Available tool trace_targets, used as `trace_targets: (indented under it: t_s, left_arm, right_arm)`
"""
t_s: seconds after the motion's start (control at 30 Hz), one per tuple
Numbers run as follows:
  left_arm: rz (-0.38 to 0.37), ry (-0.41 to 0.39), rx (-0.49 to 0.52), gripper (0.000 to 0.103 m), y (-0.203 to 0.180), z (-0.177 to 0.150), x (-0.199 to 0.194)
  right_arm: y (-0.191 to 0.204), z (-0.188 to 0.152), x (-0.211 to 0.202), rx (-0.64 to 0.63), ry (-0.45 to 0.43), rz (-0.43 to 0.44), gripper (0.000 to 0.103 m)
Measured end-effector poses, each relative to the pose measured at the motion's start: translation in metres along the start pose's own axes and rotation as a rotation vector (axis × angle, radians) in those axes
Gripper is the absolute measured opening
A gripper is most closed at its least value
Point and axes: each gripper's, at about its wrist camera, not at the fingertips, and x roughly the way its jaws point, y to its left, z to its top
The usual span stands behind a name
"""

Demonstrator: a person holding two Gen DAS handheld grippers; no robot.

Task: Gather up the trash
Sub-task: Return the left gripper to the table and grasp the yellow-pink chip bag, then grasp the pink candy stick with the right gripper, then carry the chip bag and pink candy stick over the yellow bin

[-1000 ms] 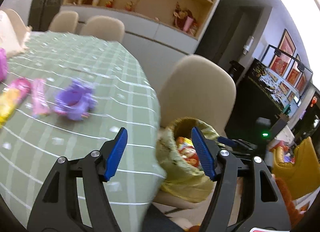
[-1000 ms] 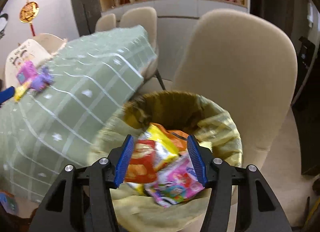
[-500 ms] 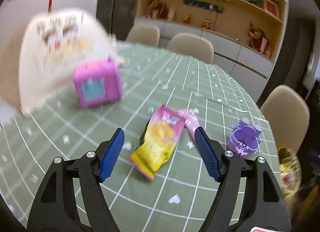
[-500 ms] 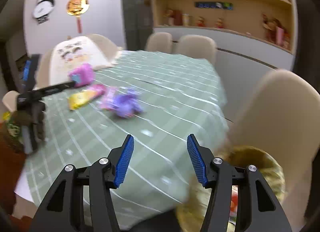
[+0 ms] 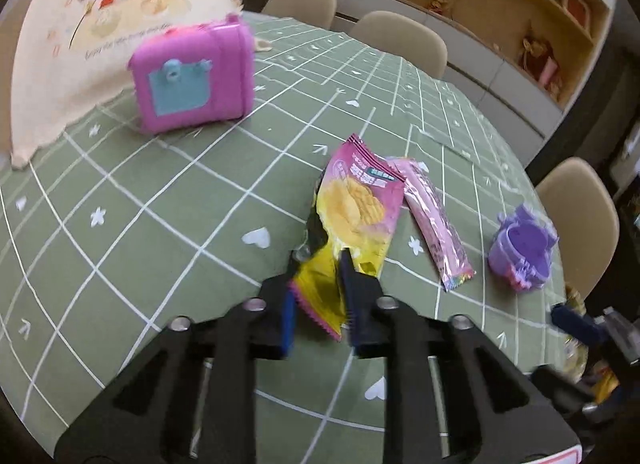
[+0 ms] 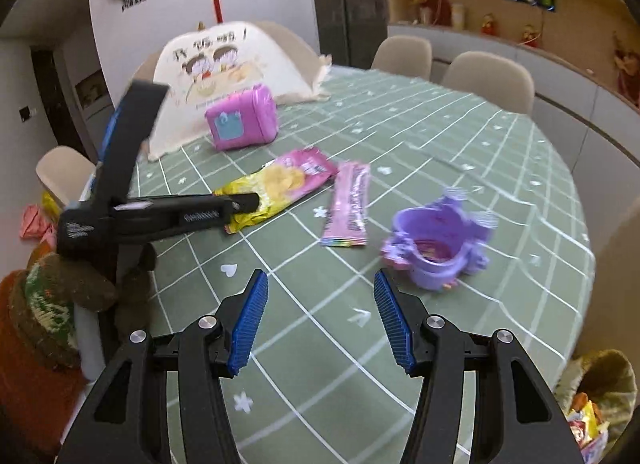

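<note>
A yellow and pink chip bag (image 5: pixel 356 212) lies on the green checked tablecloth (image 5: pixel 160 224). My left gripper (image 5: pixel 320 264) is shut on its near yellow end; this shows in the right wrist view too, the left gripper (image 6: pixel 244 202) on the bag (image 6: pixel 280 184). A pink wrapper (image 5: pixel 434 224) (image 6: pixel 350 204) lies just right of the bag. My right gripper (image 6: pixel 320 316) is open and empty above the table, short of the wrapper. The lined trash bin (image 6: pixel 596 396) stands at the table's right edge with wrappers in it.
A purple toy cup (image 6: pixel 436 248) (image 5: pixel 520 248) sits right of the wrapper. A pink toy case (image 5: pixel 192 76) (image 6: pixel 242 118) stands in front of a cream mesh food cover (image 6: pixel 224 76). Beige chairs (image 5: pixel 576 216) ring the table.
My left gripper moved down onto the chip bag and shut on its near end. My right gripper swung from the bin to over the table, still open.
</note>
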Motion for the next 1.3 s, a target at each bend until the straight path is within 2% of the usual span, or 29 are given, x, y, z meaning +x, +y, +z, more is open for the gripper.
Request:
trace_targets:
  t_s: [0.2,0.3,0.53,0.63,0.73,0.8,0.83,0.9,0.97,1.17,1.2,1.3]
  left_arm:
    - [0.056,-0.106,-0.071,0.011,0.024,0.005,-0.027]
    - [0.033,-0.113,-0.115,0.011,0.035,0.006,-0.036]
    - [0.044,-0.106,-0.107,0.011,0.035,0.008,-0.034]
    - [0.045,-0.109,-0.112,0.011,0.036,0.009,-0.034]
    - [0.053,-0.117,-0.122,0.011,0.039,0.011,-0.036]
    - [0.053,-0.115,-0.127,0.011,0.042,0.011,-0.035]
    - [0.054,-0.113,-0.127,0.011,0.042,0.010,-0.034]
    - [0.047,-0.108,-0.126,0.011,0.041,0.010,-0.033]
    - [0.037,-0.104,-0.121,0.011,0.039,0.008,-0.032]
    - [0.003,-0.144,-0.125,0.011,0.036,0.004,-0.040]
    - [-0.016,-0.157,-0.130,0.011,0.035,0.002,-0.045]
    - [-0.010,-0.206,-0.120,0.011,0.024,-0.003,-0.060]
  right_arm:
    - [0.010,0.017,0.037,-0.020,0.035,-0.058,0.052]
    - [0.012,0.027,0.054,-0.033,0.049,-0.117,0.052]
    - [-0.005,0.056,0.096,0.038,0.097,-0.151,0.052]
    - [-0.009,0.063,0.106,0.033,0.098,-0.179,0.052]
    - [-0.011,0.065,0.109,0.022,0.105,-0.169,0.052]
    - [-0.009,0.062,0.107,0.010,0.116,-0.153,0.042]
    - [-0.009,0.059,0.103,0.006,0.117,-0.133,0.032]
    - [-0.004,0.053,0.096,-0.014,0.109,-0.143,0.030]
    - [0.001,0.045,0.084,-0.051,0.085,-0.141,0.022]
    - [0.004,0.026,0.024,-0.054,-0.005,-0.082,0.018]
    - [0.002,0.023,0.012,-0.048,-0.019,-0.074,0.018]
    - [-0.010,0.010,-0.028,-0.017,-0.070,-0.067,0.018]
